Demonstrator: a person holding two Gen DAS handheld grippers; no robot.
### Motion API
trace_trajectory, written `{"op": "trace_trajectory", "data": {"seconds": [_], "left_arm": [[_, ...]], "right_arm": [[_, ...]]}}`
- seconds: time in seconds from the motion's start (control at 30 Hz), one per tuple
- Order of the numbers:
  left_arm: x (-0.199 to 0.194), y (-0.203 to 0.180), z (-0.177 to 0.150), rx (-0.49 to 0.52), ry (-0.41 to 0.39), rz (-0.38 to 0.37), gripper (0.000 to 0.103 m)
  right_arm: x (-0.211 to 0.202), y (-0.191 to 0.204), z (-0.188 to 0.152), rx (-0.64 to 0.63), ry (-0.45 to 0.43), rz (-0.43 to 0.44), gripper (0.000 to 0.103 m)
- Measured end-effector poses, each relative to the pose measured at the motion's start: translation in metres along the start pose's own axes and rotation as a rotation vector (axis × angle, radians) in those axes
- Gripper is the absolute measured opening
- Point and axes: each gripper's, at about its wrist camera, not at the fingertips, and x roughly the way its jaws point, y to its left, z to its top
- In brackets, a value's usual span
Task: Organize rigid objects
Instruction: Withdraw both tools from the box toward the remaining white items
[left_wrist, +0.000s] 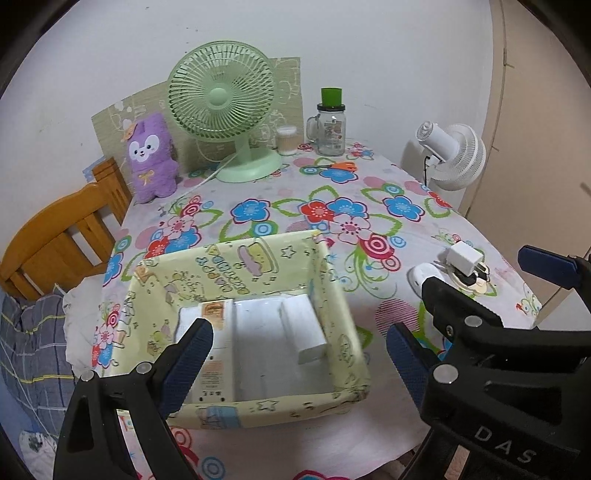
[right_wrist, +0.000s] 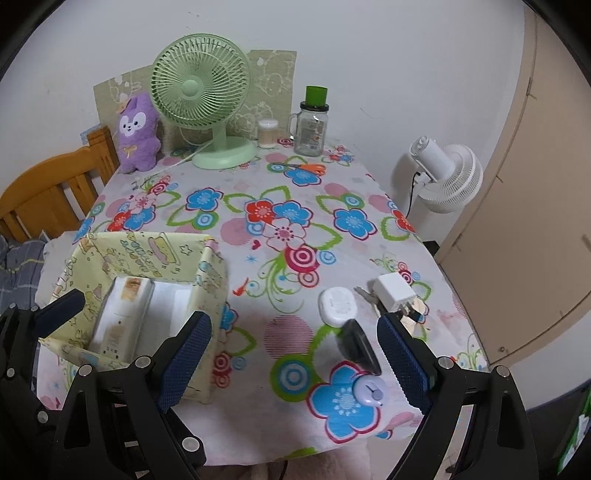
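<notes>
We hold our left gripper (left_wrist: 299, 345) above the yellow box (left_wrist: 334, 291), and its two blue fingers (left_wrist: 190, 363) are spread wide with nothing between them. Inside the box lie white things side by side: a long power strip (left_wrist: 216, 354) on the left and a white block (left_wrist: 304, 330) on the right. The box sits on the flowered tablecloth (left_wrist: 295, 206) near the table's left edge.

Our right gripper (right_wrist: 291, 363) is wide open too, and it holds nothing. Between its fingers, on the cloth, we see a dark flat oval thing (right_wrist: 358, 347) and a small round purple timer (right_wrist: 369, 393). Just past them lie a white oval thing (right_wrist: 338, 306) and a white plug cube (right_wrist: 393, 291), close together. All four sit on the right side of the table, well apart from the box.

At the far end stand a green fan (left_wrist: 221, 103), a purple plush toy (left_wrist: 149, 158), a glass jar with a green cap (left_wrist: 330, 123) and orange scissors (left_wrist: 338, 167). A white fan (right_wrist: 447, 177) stands beside the table.
</notes>
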Motion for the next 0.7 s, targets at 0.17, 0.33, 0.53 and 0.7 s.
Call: {"op": "trace_trajectory", "data": {"seconds": [0.17,0.33,0.53,0.7], "left_arm": [[0.003,-0.013,0.002,0.009,0.001,-0.005,0.096],[0.008,-0.027,0.006,0.019,0.007,-0.005,0.096],[0.012,-0.045,0.011,0.027,0.007,-0.010,0.096],[0.016,-0.063,0.016,0.027,0.006,-0.020,0.096]], "right_arm": [[0.003,-0.013,0.000,-0.002,0.015,0.003,0.093],[0.009,-0.027,0.000,0.005,0.031,0.009,0.093],[0.014,-0.045,0.000,0.010,0.032,0.007,0.093],[0.016,-0.064,0.000,0.022,0.028,0.007,0.093]]}}
